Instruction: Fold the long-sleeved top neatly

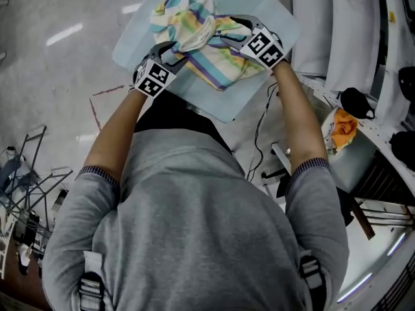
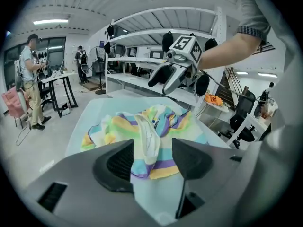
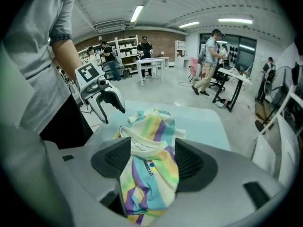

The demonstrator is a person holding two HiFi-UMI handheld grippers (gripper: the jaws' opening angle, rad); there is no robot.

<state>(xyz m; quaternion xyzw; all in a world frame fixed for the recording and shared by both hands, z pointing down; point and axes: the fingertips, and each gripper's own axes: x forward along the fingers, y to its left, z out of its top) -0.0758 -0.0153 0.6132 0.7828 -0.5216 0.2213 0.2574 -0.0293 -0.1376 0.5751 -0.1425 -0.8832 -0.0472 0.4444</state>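
At lower left of the heap in the head view, left gripper (image 1: 174, 52) with jaws spread wide, pinching nothing. Points up and right at the near hem, just short of the cloth.

At upper centre, long-sleeved top (image 1: 224, 63) bunched on the pale blue table (image 1: 259, 5), nowhere near flat. Runs its long axis from upper left to lower right. Shows pastel stripes of yellow, green, blue and purple, with a white ribbed collar (image 3: 142, 148) turned up on top and a small printed label (image 3: 147, 167) below it. Sleeves lost in the folds, neither traceable.

At upper right of the heap, right gripper (image 1: 228, 30) sunk into the cloth at the collar, so nearer than the left. Jaws partly drawn in, with a wad of stripes filling the gap from pad to pad. Seems to be pinching it, though firm pressure is hard to confirm.

Probably calls for a lift and spread along that diagonal before any fold.
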